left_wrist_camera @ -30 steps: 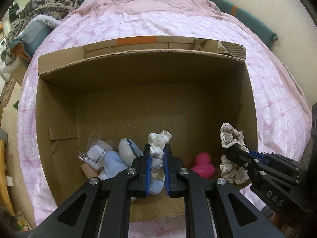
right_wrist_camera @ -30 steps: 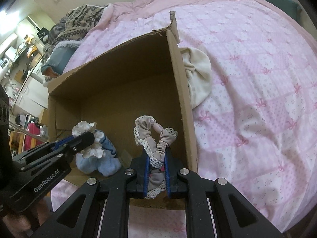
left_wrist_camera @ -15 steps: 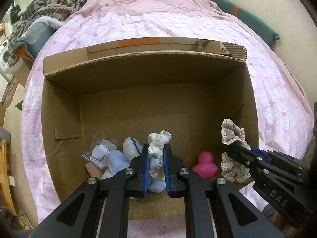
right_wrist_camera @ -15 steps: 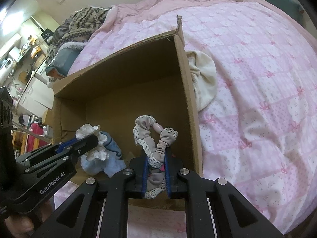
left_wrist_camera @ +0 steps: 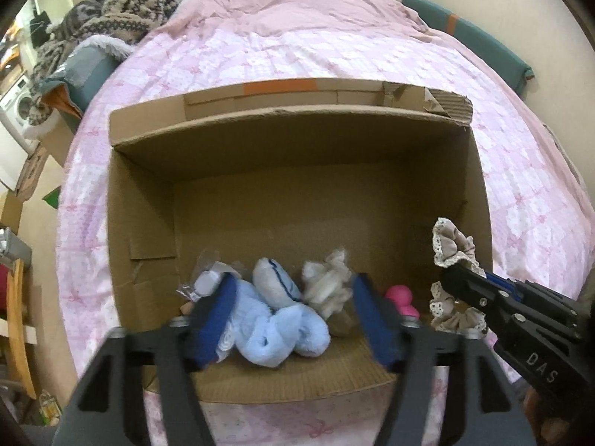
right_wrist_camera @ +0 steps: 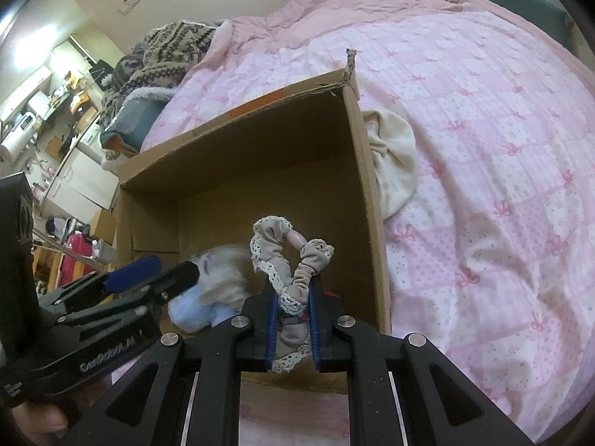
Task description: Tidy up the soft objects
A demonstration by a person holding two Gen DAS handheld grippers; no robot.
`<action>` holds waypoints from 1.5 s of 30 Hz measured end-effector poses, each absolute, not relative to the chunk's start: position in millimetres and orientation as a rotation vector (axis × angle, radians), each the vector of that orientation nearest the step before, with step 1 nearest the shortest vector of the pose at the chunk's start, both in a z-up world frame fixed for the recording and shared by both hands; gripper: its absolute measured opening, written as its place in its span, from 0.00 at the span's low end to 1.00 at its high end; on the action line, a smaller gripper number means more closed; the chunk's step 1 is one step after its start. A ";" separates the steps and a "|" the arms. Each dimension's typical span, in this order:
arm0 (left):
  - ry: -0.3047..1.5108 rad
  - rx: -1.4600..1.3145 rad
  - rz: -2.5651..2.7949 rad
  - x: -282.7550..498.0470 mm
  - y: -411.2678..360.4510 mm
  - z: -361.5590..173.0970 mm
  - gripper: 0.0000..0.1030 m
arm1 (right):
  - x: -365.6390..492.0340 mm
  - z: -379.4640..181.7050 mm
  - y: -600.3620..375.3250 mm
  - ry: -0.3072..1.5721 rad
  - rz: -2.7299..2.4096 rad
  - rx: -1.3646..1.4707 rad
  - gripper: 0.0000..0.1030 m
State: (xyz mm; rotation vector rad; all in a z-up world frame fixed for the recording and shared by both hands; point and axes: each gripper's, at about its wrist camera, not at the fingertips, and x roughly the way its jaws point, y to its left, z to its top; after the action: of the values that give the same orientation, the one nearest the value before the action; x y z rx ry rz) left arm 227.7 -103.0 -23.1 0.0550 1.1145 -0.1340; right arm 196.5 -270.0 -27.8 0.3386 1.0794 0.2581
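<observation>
Setting: a home bedroom. Bed with pink bow-print quilt, rumpled at its far edge; patterned knit blanket heaped at the bed's far left corner; teal cushion against the wall along its right edge; washing machine and cluttered shelves beyond the left side.

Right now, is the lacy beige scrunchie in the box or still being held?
Held. The right gripper is shut on the scrunchie, above the cardboard box, not resting inside.
</observation>
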 end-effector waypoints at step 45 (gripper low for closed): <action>0.721 0.009 -0.004 92.8 12.6 93.9 0.86 | 95.0 81.1 -243.7 0.754 0.255 0.227 0.84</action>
State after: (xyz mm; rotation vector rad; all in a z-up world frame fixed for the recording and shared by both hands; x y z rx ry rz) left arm 92.8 12.6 93.9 0.0092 0.7212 -0.0036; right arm 95.0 -243.7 81.1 0.2267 0.7540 0.2555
